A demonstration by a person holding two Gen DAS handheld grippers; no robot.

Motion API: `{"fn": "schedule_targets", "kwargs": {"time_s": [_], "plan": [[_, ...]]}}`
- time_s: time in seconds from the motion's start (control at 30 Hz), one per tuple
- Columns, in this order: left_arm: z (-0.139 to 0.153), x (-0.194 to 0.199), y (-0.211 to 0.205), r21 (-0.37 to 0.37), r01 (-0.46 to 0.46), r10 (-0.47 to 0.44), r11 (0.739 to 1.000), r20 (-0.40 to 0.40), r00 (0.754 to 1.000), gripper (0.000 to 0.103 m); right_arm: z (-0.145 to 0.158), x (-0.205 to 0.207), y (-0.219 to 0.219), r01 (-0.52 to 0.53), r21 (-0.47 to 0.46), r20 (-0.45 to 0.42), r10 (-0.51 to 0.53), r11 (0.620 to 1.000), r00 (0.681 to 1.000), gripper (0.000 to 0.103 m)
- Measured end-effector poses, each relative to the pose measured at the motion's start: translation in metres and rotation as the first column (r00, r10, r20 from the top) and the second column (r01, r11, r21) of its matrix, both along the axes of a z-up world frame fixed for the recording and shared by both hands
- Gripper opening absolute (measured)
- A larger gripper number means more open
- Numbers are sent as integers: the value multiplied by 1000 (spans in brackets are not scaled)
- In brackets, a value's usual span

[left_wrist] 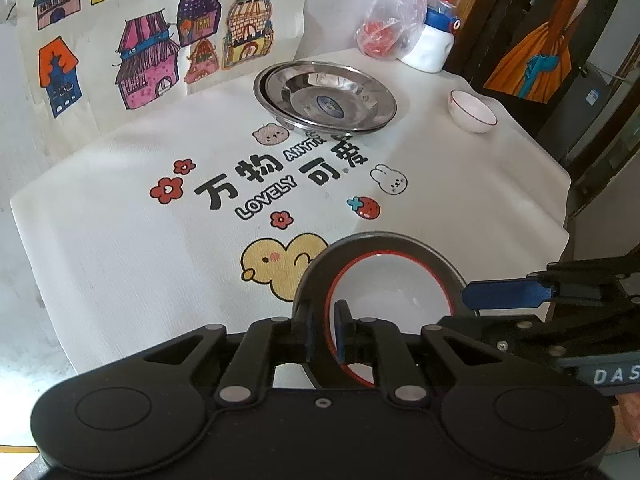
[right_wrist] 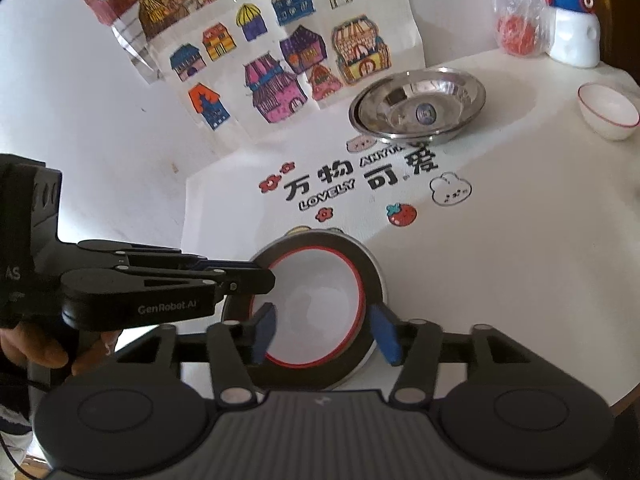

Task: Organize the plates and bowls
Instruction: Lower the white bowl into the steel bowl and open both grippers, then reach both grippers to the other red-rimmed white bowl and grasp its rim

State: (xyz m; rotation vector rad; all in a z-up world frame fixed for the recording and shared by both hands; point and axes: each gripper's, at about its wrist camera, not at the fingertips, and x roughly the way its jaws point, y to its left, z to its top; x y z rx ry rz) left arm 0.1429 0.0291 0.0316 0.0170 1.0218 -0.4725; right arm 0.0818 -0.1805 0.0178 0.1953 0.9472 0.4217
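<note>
A white bowl with a red rim (left_wrist: 394, 286) (right_wrist: 316, 300) sits inside a dark grey dish (left_wrist: 376, 240) (right_wrist: 320, 242) near the table's front edge. My left gripper (left_wrist: 325, 330) is shut on their near-left rim, one pad outside the dark band and one inside the red rim. In the right wrist view it reaches in from the left (right_wrist: 262, 276). My right gripper (right_wrist: 325, 334) stands open, its blue pads on either side of the bowl's near part. One of its fingers (left_wrist: 504, 292) shows beside the bowl's right edge.
Stacked steel plates (left_wrist: 326, 96) (right_wrist: 418, 106) lie at the back of the table. A small white bowl with a red rim (left_wrist: 472, 111) (right_wrist: 608, 110) stands at the right. Behind are a plastic bag (left_wrist: 392, 20) and a white bottle (left_wrist: 432, 40). A hand (right_wrist: 36, 348) holds the left gripper.
</note>
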Motion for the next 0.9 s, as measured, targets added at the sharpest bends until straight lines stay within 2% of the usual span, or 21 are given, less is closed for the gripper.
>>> {"fn": "schedule_targets", "kwargs": {"time_s": [0.13,0.23,0.3,0.43,0.7,0.9], "plan": [[7,-1,0,-6,10,-9,1000,19,1000,18,5,-6,-16,25,4,57,-26,1000,998,87],[14,-2,-2,-10,18,-18,1000,41,999,30,7,-8,-38,58,15,88,-59,998,994,96],[21,-2,-7,1,14,-14,1000,79,997,56,8,-9,-55,93,20,110,-95,995,989,101],[33,3,-21,0,20,-20,1000,130,991,62,8,-6,-92,156,34,142,-159,987,977,103],[47,31,-75,-46,33,-21,998,228,973,96,14,7,-173,303,4,280,-292,953,914,103],[43,66,-133,-37,78,-67,996,245,967,102,6,43,-229,409,-27,302,-382,912,873,103]]}}
